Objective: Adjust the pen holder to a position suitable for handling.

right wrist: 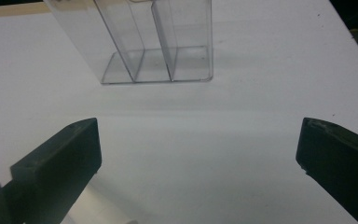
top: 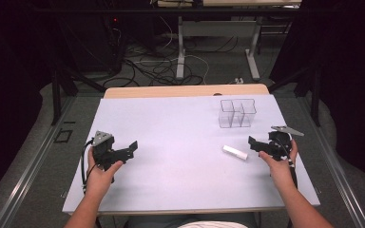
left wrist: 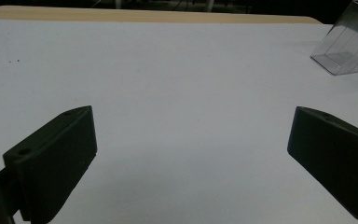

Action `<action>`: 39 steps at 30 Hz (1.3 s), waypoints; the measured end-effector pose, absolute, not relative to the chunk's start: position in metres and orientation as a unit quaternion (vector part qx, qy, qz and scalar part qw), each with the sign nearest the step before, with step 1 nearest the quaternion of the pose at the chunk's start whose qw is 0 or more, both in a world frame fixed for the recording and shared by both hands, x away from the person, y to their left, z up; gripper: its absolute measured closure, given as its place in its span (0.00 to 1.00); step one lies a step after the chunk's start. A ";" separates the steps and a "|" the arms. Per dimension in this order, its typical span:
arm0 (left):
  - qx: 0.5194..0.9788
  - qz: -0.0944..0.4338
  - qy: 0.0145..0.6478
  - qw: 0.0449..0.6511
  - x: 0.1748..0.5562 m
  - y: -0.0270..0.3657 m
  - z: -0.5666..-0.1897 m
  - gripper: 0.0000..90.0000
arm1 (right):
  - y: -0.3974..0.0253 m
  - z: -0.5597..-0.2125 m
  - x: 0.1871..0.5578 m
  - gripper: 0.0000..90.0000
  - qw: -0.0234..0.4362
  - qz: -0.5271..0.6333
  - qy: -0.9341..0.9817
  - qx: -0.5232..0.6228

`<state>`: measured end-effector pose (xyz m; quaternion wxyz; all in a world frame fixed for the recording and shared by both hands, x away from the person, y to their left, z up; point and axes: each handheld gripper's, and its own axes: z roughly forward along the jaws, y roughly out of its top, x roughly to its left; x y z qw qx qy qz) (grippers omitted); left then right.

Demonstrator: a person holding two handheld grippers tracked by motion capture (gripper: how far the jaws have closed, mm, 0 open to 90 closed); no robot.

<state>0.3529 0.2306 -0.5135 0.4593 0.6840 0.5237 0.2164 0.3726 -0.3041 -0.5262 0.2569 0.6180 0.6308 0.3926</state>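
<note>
white table (top: 171, 142); small white piece (right wrist: 103, 212) half hidden behind right claw (right wrist: 198, 158).

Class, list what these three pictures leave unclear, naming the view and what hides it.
1. White stick: high view, too small to tell what it is; in the right gripper view, cut off by the bottom edge and partly behind a jaw.
2. Clear box: left gripper view, cut off by the right edge; right gripper view, its top cut off.
3. Left hand-held gripper: high view, jaw gap too small to judge.
</note>
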 end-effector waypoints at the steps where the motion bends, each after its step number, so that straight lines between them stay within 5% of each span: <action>1: 0.684 0.217 0.523 0.459 0.353 0.231 -0.514 0.02 | -0.304 -0.527 0.373 0.00 0.257 0.389 0.631 0.620; 16: 0.683 0.221 0.526 0.456 0.348 0.232 -0.512 0.02 | -0.299 -0.518 0.385 0.00 0.243 0.405 0.637 0.610; 39: 0.684 0.215 0.531 0.453 0.347 0.233 -0.515 0.02 | -0.294 -0.452 0.428 0.00 0.270 0.371 0.679 0.573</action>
